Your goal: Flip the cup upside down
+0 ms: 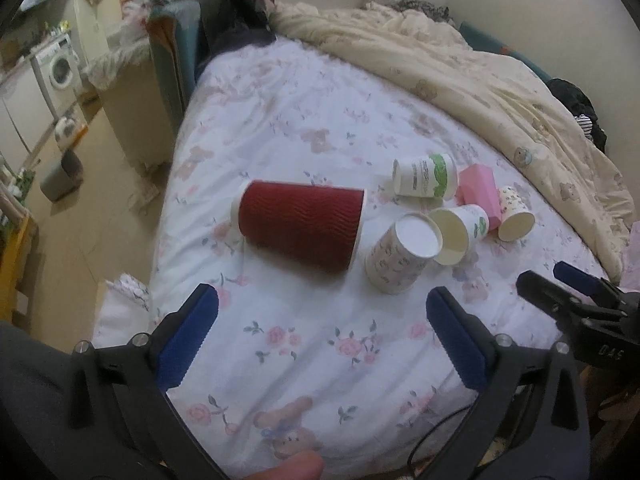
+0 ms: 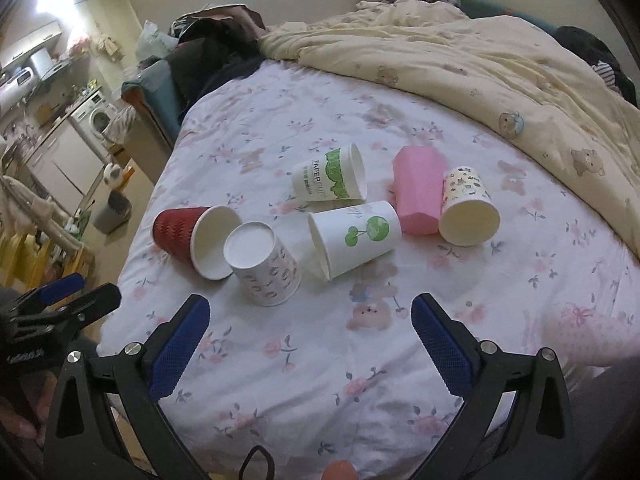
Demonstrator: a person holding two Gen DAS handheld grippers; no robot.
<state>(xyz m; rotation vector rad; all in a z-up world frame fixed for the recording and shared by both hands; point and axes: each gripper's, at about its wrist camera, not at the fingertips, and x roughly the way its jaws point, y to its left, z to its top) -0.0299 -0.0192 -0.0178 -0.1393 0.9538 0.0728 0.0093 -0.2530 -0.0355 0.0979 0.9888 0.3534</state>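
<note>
**Cups on bed, both grippers empty: handling notes**

Left wrist view: left gripper [image 1: 322, 308] hangs above the bed [image 1: 320, 360], jaws spread wide, holding nothing. Red ribbed cup [image 1: 300, 226] lies on its side just ahead, mouth toward the right. Beside it a printed paper cup [image 1: 400, 256] already stands base-up. Right gripper [image 1: 560, 280] is visible at the right edge; its spread cannot be told from this view.

Right wrist view: right gripper [image 2: 310, 312] also wide open and empty. Ahead lie a green-tree cup [image 2: 356, 238], a PAPER CUP-labelled cup [image 2: 332, 176], a pink cup [image 2: 418, 196] and a small patterned cup [image 2: 468, 208], all on their sides.

Judgement: which cup is meant is unclear. All look light and thin-walled, easily crushed; ribbed sleeve should give better friction. Grip lightly across the mid-wall, away from the flexible rim. Soft bedding may tip a cup when set down.
</note>
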